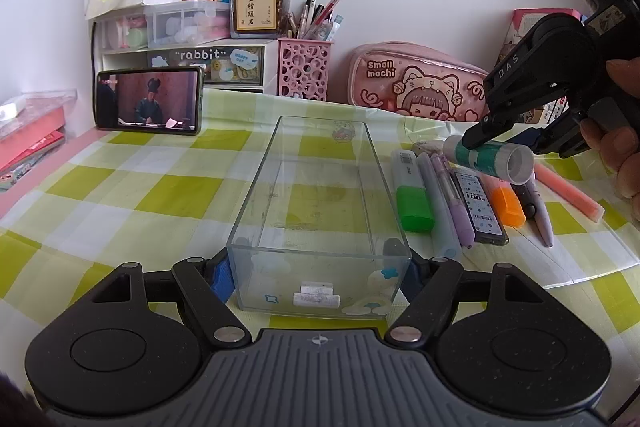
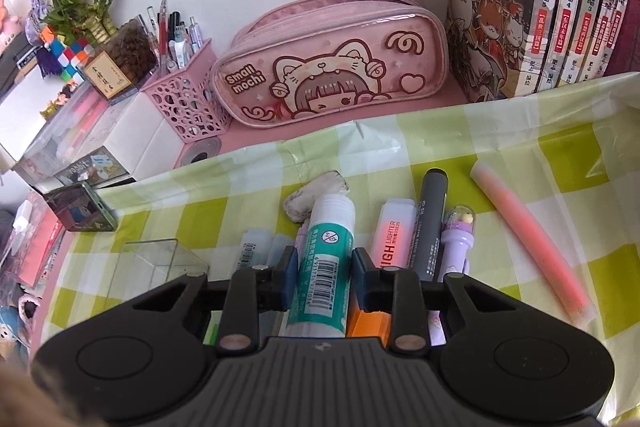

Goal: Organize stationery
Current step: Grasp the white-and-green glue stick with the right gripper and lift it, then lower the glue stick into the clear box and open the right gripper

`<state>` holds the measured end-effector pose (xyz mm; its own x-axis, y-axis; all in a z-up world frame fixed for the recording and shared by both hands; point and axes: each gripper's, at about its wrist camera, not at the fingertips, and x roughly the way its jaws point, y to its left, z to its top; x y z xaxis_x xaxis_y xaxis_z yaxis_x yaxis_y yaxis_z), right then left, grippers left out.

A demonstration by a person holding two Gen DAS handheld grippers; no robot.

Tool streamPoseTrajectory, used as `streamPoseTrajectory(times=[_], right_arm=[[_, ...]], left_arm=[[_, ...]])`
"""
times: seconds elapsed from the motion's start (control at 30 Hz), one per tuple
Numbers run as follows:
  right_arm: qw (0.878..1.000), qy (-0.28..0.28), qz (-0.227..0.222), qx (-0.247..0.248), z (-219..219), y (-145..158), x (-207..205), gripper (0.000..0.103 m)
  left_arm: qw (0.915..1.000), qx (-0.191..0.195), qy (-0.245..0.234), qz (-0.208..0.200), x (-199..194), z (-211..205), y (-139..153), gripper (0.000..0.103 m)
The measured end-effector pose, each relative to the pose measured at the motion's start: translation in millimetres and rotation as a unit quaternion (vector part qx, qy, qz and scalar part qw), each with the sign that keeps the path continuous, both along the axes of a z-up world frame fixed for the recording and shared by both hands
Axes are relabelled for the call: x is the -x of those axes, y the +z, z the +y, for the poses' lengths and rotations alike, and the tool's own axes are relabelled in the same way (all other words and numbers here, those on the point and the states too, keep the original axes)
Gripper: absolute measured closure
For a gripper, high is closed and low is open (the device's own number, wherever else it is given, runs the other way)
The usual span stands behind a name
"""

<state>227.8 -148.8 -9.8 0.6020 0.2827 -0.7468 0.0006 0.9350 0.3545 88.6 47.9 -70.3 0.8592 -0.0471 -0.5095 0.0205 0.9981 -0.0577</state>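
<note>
A clear plastic tray lies lengthwise on the checked cloth, empty. My left gripper is shut on its near end, fingers on both sides. My right gripper is shut on a white and teal glue stick, held just above a row of pens. The right gripper also shows in the left wrist view, with the glue stick right of the tray. The row holds a green highlighter, purple pens, a lead case, an orange highlighter and a pink stick.
A pink pencil case and pink pen holder stand at the back. Books stand at the right. A phone leans at the left, before drawer boxes. An eraser lies behind the pens.
</note>
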Motion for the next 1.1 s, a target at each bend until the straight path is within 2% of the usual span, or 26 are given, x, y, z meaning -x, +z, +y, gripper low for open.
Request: streamPoseTrajectory(times=[0.2,0.33,0.47,0.6,0.7,0.77,0.83,0.93,1.1], right_arm=[[1.000,0.020,0.001,-0.001,12,0,5,0.078],[0.999,0.021,0.013,-0.039,11,-4,5,0.078],[0.997,0.015,0.007,-0.078,9,4,9,0.078],[0.992,0.034,0.003,-0.123,22,17,14,0.078],[0.991,0.072,-0.001,-0.114,53,27,15,0.078],[0.988,0.096,0.016,-0.116,71,26,12,0.078],[0.987,0.112,0.035,-0.107,89,20,6,0.078],[0.989,0.123,0.054,-0.069,112,10,1,0.078],[0.984,0.143,0.086,-0.056,124,-4,4,0.078]], left_arm=[[1.0000,-0.002,0.001,-0.001,1,0,0,0.030],[1.0000,-0.008,0.001,-0.004,3,-2,0,0.030],[1.0000,-0.009,-0.001,-0.004,3,-2,0,0.030],[1.0000,-0.009,-0.001,-0.004,3,-2,0,0.030],[1.0000,-0.009,-0.002,-0.004,3,-2,0,0.030],[0.9999,-0.010,-0.002,-0.004,3,-2,0,0.030],[0.9999,-0.010,-0.003,-0.005,3,-2,0,0.030],[0.9999,-0.009,-0.005,-0.005,3,-1,0,0.030],[0.9999,-0.009,-0.007,-0.006,3,0,0,0.030]])
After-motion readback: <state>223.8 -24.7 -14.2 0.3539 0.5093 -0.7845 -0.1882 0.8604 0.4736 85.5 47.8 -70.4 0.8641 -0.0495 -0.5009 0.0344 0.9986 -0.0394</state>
